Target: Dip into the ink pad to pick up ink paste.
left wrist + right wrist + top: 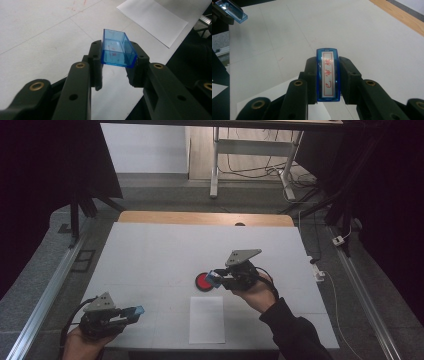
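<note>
My left gripper (136, 311) is at the table's front left corner, shut on a clear blue plastic cap (139, 310). In the left gripper view the cap (117, 50) sits crosswise between the jaw tips, its hollow side up. My right gripper (214, 279) hovers near the table's middle, shut on a blue stamp (213, 277). In the right gripper view the stamp (328, 75) stands between the pads and shows a white label with red characters. A round red ink pad (201, 281) lies on the table just left of the right gripper's tips.
A white sheet of paper (206, 320) lies near the front edge, between the two hands. The white table (160, 255) has a wooden strip (205, 218) along its far edge. Beyond it stand a desk frame (216, 165) and cables on the floor.
</note>
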The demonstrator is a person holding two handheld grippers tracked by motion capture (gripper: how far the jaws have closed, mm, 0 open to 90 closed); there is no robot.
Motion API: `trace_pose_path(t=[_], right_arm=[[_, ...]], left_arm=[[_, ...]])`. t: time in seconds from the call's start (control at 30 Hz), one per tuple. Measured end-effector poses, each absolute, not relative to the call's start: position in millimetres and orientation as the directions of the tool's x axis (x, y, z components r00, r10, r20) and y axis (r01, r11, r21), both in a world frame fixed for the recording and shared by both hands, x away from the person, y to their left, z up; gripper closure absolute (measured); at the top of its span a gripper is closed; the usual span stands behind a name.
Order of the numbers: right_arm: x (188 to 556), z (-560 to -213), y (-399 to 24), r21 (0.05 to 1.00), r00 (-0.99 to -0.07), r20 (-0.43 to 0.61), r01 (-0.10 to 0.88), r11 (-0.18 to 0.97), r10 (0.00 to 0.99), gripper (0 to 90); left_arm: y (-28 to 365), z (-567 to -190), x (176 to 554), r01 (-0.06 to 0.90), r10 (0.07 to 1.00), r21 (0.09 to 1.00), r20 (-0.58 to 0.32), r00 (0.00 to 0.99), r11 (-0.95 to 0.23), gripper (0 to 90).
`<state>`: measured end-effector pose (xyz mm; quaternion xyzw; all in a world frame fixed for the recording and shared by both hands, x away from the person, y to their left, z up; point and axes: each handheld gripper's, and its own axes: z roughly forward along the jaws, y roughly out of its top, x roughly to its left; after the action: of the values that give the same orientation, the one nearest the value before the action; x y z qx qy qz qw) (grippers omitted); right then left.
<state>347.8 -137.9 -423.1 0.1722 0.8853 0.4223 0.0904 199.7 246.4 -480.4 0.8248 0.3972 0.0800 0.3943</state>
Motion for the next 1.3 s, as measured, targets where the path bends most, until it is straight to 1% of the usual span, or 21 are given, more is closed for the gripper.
trace_pose_path(t=[0.83, 1.3], right_arm=[[381, -447, -117, 0.726, -0.906, -0.007, 0.287, 0.626, 0.423, 70.4], [395, -464, -105, 0.67, -0.904, -0.02, 0.304, 0.677, 0.426, 70.4]], left_arm=[[246, -481, 200, 0.591, 0.719, 0.714, -0.178, 0.671, -0.375, 68.1], [247, -481, 200, 0.592, 0.72, 0.714, -0.18, 0.67, -0.373, 68.1]])
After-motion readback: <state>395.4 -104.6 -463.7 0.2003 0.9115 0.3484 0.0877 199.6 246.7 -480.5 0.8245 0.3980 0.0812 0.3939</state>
